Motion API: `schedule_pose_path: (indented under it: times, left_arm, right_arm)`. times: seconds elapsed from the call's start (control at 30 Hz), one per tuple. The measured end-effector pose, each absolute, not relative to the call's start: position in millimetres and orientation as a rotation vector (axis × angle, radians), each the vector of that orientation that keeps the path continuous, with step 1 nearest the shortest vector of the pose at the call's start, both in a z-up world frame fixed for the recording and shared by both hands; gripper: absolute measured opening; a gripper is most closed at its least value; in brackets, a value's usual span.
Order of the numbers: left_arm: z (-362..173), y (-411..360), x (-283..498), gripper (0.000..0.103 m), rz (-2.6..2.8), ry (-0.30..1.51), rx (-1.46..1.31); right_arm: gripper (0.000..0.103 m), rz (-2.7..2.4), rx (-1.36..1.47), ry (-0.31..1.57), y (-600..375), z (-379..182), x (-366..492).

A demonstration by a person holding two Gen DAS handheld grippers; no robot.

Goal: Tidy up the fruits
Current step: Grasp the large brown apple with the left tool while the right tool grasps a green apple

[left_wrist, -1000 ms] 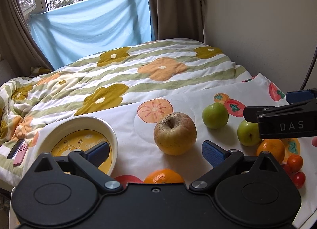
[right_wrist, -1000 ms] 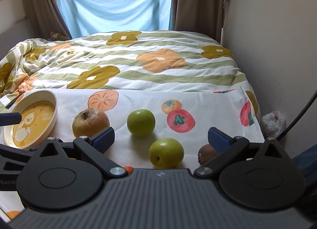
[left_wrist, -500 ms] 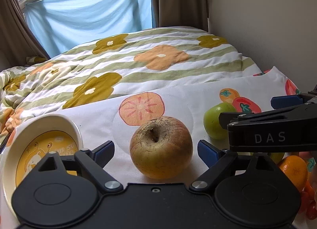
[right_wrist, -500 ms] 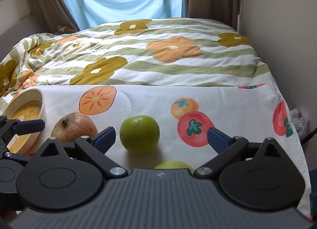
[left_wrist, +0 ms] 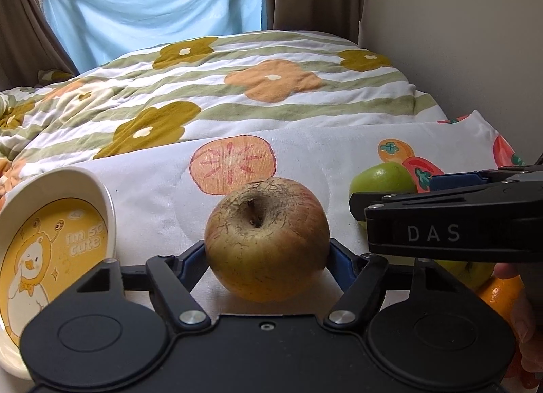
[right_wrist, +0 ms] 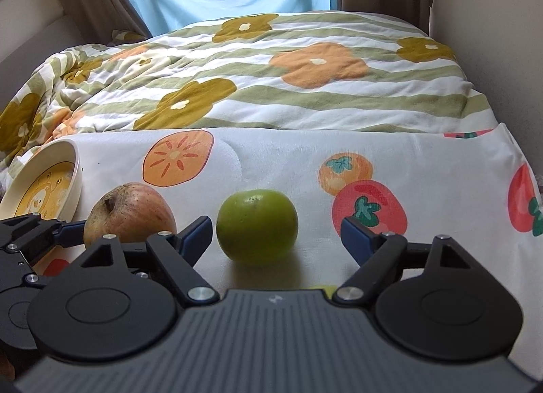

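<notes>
A wrinkled brown-red apple (left_wrist: 266, 240) sits on the fruit-print cloth (left_wrist: 322, 152). My left gripper (left_wrist: 266, 258) is around it, its jaws closing, and both blue pads touch the apple's sides. In the right wrist view a round green fruit (right_wrist: 257, 225) lies between the fingers of my right gripper (right_wrist: 276, 235). Those jaws are closing too, with gaps left on both sides, wider on the right. The apple (right_wrist: 130, 213) is just left of it. The cream bowl (left_wrist: 105, 196) with a yellow cartoon inside stands at the left.
A second green fruit (left_wrist: 471, 272) and an orange (left_wrist: 502, 294) lie under the right gripper's fingers (left_wrist: 441, 219). A hand (left_wrist: 524, 332) shows at the lower right. The flowered quilt (right_wrist: 271, 87) rises behind the cloth, and a wall is close on the right.
Both grippers moved forward and down. The left jaws narrowed from wide apart onto the apple. The right gripper came over the far green fruit; the nearer one slid under it.
</notes>
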State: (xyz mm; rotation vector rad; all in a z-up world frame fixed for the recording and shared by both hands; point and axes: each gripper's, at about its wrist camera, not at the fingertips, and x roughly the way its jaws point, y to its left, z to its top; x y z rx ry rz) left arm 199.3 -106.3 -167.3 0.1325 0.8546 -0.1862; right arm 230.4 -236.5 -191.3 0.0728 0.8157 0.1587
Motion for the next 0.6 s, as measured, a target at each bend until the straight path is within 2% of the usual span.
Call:
schedule_pose_path:
  times: [0.1,0.17,0.3,0.33,0.6]
  left_arm:
    - [-166.8,-105.2,198.4,0.077,-0.188,0.85,0.13]
    - [-166.5,-105.7,197.9,0.077,-0.185,0.849,0.135]
    - [-165.8,-104.6,197.6,0.077,-0.175,0.847,0.144]
    - [-165.8,-104.1,197.3,0.077,-0.172,0.846,0.147]
    - [-162.7,-98.8,196.0,0.077,-0.156,0.837,0.134]
  right_arm:
    - [0.092,0.171,0.079,0.82,-234.3,-193.0,233.3]
    - [0.083,0.178,0.082,0.826,-232.4,-194.5,235.3]
    - [0.075,0.185,0.086,0.832,-230.1,-197.5,237.8]
    - [0.069,0.191,0.086,0.832,-229.8,-197.9,237.9]
    - [0.068,0.194,0.077,0.81,-228.4,-195.1,235.6]
